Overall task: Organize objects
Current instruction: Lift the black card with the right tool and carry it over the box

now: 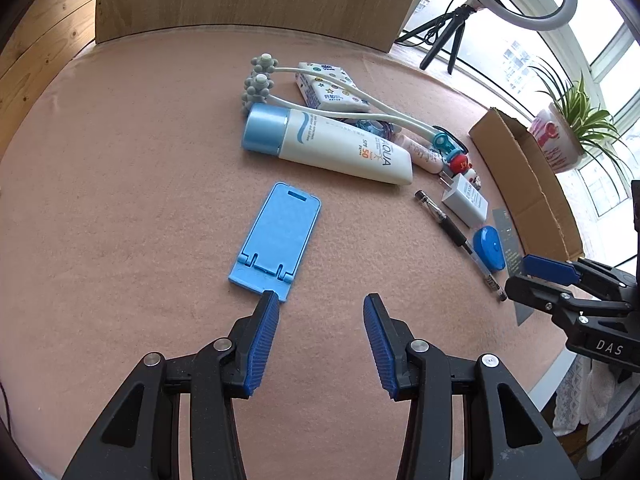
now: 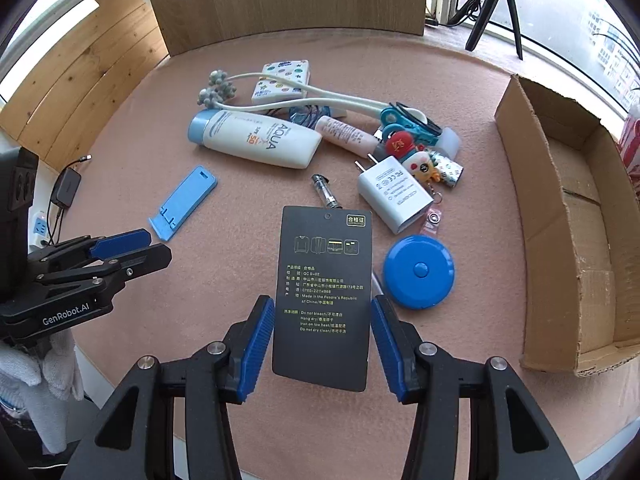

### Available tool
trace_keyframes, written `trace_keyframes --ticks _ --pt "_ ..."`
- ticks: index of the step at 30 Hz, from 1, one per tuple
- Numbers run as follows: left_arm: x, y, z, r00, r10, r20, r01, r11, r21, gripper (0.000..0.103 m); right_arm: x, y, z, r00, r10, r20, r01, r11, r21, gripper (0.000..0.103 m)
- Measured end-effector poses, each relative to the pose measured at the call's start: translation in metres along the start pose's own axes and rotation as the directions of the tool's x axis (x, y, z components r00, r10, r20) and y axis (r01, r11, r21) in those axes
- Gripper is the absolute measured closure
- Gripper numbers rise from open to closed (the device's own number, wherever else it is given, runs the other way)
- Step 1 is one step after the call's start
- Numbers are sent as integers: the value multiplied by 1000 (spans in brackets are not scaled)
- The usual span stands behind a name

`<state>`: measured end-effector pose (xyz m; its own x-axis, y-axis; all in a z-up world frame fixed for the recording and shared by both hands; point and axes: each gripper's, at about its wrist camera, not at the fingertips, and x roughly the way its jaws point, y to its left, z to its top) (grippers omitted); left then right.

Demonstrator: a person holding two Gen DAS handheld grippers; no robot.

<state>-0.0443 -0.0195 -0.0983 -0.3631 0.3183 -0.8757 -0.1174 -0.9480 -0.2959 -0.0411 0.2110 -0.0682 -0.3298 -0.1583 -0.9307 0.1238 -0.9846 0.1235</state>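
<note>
My right gripper (image 2: 322,304) is open, its jaws on either side of a black hang tag card (image 2: 323,292) that lies flat on the pink mat. A blue round tape measure (image 2: 418,267) sits just right of it, with a white charger (image 2: 394,193) and a pen (image 2: 323,190) behind. My left gripper (image 1: 320,300) is open and empty, its left fingertip at the near edge of a blue phone stand (image 1: 278,238). A white sunscreen tube (image 1: 332,145) lies beyond. A cardboard box (image 2: 568,216) stands open at the right.
A grey-headed massage roller (image 2: 218,88), a sticker-covered white case (image 2: 282,82), a pink tube (image 2: 346,134), blue clips and keychain charms (image 2: 420,160) crowd the mat's middle. A wooden board stands behind. A tripod (image 2: 494,4), a potted plant (image 1: 568,128) and a power strip (image 2: 40,226) flank the table.
</note>
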Motion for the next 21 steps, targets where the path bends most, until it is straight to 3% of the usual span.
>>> trace_keyframes --ticks 9,21 --pt "3 -15 9 1000 16 18 -16 1000 -4 56 -33 -44 15 996 -35 87 31 999 39 57" --pt "9 -27 12 999 47 24 -46 998 -32 56 -48 -147 23 985 -120 125 95 978 185 57"
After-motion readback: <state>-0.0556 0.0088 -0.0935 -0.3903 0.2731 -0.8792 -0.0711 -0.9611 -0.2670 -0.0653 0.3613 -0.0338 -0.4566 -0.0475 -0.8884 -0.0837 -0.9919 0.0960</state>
